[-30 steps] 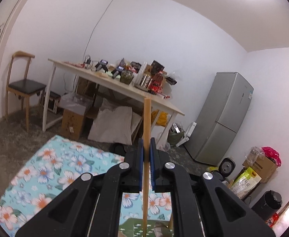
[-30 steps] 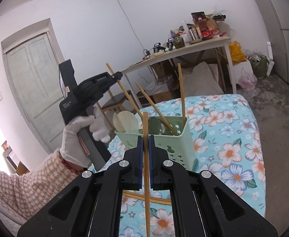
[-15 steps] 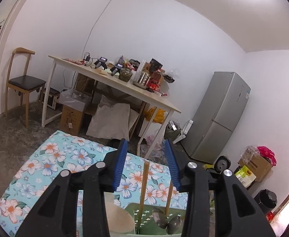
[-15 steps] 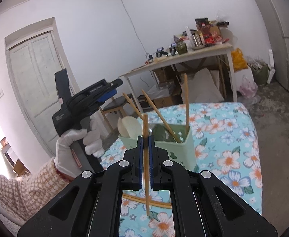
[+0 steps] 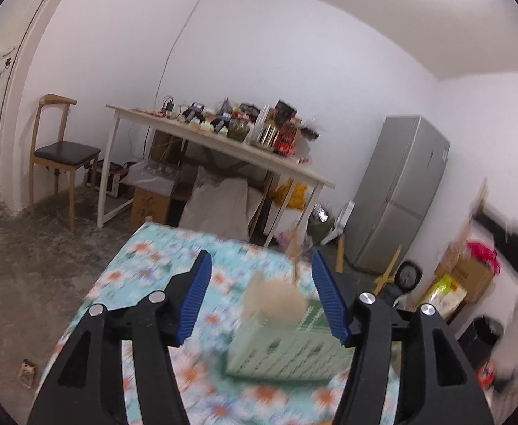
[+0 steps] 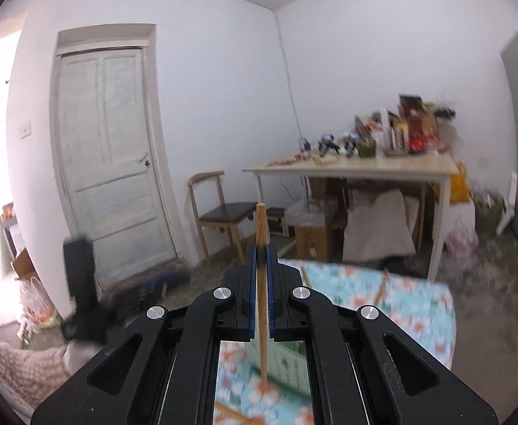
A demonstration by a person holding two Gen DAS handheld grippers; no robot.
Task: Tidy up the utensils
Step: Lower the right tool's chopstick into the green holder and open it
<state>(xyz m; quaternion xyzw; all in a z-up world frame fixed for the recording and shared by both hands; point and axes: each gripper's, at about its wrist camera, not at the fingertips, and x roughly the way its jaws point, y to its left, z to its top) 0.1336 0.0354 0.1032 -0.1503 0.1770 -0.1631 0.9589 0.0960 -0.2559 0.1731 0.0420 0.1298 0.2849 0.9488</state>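
Note:
A pale green utensil holder (image 5: 287,350) stands on the floral cloth (image 5: 142,272), blurred by motion. It holds a pale round spoon (image 5: 280,304) and upright chopsticks (image 5: 296,258). My left gripper (image 5: 260,258) is a little short of the holder; its jaws are opening and nothing is between them. My right gripper (image 6: 261,248) is shut on one wooden chopstick (image 6: 261,226), held upright above the cloth (image 6: 418,304). Below its fingers a part of the holder (image 6: 287,357) shows, with chopstick tips (image 6: 381,287) to the right. Another chopstick (image 6: 234,414) lies on the cloth.
Beyond the cloth stand a white table (image 5: 223,148) crowded with clutter, a wooden chair (image 5: 60,152), boxes and bags beneath, and a grey fridge (image 5: 400,198). A white door (image 6: 110,163) is at the left. A person's knit sleeve (image 6: 11,364) is at the lower left.
My left gripper let go of its chopstick into the holder, opened and drew back. My right gripper rose with its chopstick, so the holder dropped below its fingers.

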